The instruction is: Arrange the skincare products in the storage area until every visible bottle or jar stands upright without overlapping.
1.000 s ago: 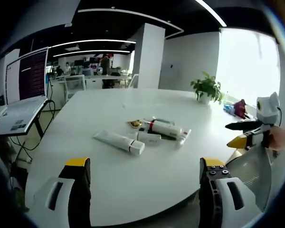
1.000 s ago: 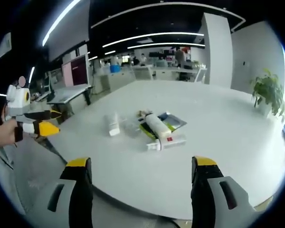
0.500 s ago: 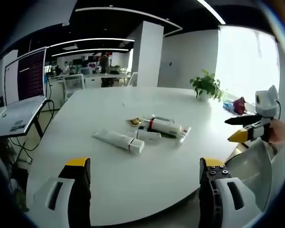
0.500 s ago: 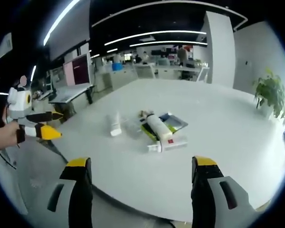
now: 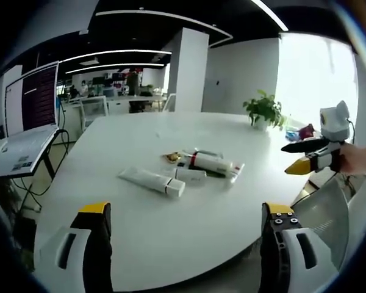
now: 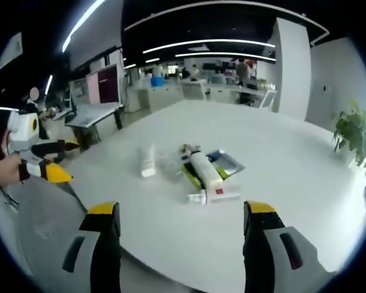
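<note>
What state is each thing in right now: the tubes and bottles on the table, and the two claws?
Long white tube: lying flat, apart from the pile.
White bottle with red band: lying on its side on the pile.
Small white tube: lying flat beside that bottle.
Flat green packet: lying flat, partly under the bottle.
Left claw: open, holding nothing.
Right claw: open, holding nothing.

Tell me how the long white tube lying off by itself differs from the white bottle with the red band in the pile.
The long white tube lies flat, apart from the others, straight on the white table. The white bottle with the red band is rounder and thicker, and it rests on top of other packets in the cluster. The tube looks slimmer and longer. Both are white with a red mark and both lie on their sides, not upright.
</note>
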